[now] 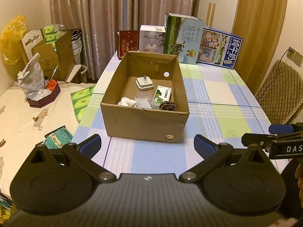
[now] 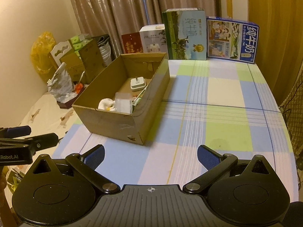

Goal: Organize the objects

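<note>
An open cardboard box [image 1: 140, 121] [image 2: 113, 121] stands on the checked tablecloth [image 1: 217, 98]. Inside it lie a white charger plug [image 1: 144, 83] [image 2: 137, 83], a green and white carton [image 1: 162, 94], a white cloth bundle [image 1: 126, 101] [image 2: 106, 103], a clear plastic piece [image 2: 123, 102] and a dark round item [image 1: 168, 106]. My left gripper [image 1: 147, 145] hangs open just in front of the box, holding nothing. My right gripper [image 2: 150, 156] is open too, over bare cloth to the right of the box. Each gripper shows at the edge of the other's view.
Milk cartons [image 1: 182, 37] [image 2: 232, 38], a white box [image 1: 151, 38] and a red packet [image 1: 127, 43] line the table's far edge. A second table at left [image 1: 28, 117] holds a dark tray with a foil bag [image 1: 40, 94] and green packets [image 1: 81, 100]. A padded chair [image 1: 278, 94] stands right.
</note>
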`<state>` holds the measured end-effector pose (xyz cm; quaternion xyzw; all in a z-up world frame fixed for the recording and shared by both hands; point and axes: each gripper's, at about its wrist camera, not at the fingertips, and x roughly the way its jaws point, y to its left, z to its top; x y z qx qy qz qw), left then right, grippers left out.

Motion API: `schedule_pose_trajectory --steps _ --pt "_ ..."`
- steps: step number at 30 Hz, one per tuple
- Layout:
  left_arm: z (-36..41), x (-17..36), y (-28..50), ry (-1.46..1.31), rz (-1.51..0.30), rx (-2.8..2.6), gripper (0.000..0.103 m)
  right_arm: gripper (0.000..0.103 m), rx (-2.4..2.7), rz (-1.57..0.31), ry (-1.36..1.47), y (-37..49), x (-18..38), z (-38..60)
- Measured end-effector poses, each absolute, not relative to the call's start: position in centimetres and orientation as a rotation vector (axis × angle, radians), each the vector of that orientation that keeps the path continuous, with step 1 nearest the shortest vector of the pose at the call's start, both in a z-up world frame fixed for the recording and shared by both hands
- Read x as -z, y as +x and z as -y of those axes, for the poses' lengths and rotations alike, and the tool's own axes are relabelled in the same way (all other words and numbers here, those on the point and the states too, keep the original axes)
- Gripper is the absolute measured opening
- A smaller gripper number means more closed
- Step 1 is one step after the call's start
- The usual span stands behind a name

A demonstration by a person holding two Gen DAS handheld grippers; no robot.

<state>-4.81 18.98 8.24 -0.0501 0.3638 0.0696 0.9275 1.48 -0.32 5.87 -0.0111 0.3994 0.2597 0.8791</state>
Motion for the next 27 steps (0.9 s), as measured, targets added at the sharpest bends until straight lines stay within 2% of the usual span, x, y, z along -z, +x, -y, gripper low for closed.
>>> schedule_pose_trajectory --steps 27 --pt "-18.85 -7.8 -4.94 -0.098 -0.758 -0.141 0.102 0.101 -0.537 -0.836 -0.026 1.45 -5.57 0.28"
